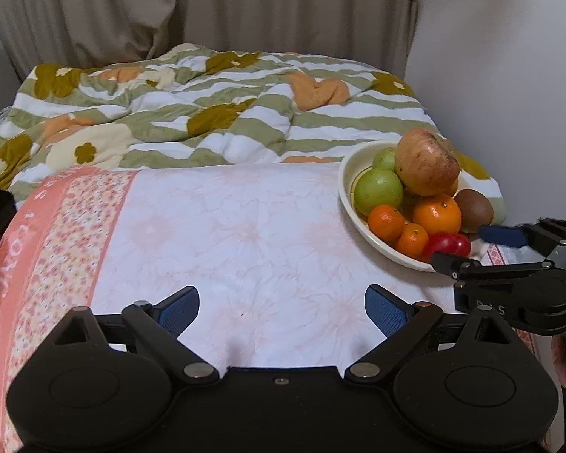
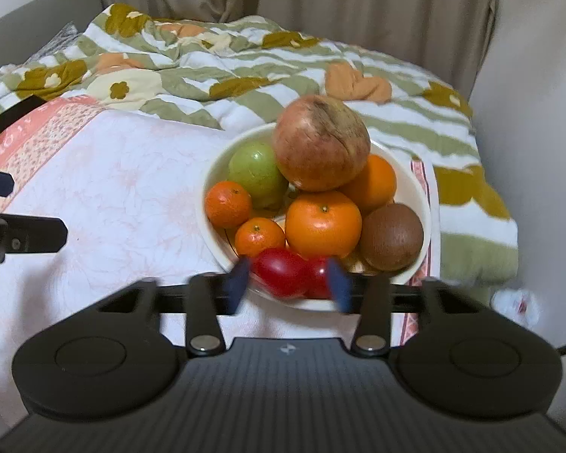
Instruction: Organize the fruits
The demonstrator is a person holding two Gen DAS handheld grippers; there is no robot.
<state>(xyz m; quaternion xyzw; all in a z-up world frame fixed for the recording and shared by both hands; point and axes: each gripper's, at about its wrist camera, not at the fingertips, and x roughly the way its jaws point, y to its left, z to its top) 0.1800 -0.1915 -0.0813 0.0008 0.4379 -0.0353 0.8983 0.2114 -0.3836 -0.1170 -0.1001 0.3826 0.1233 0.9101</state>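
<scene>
This is a bedroom in a home. A bed fills most of both views, covered with a rumpled quilt (image 1: 215,113) in green and white stripes with mustard and orange flowers. In front of it lies a pale pink floral cloth (image 1: 226,234) with a salmon border (image 1: 30,226) bearing printed lettering, spread over a soft, rounded surface. Beige curtains (image 1: 245,7) hang in folds behind the bed, and a plain white wall (image 1: 509,75) closes the right side. A cream bowl (image 2: 215,173) heaped with fruit sits on the cloth at the bed's edge, a domestic touch rather than shop or lab equipment.
</scene>
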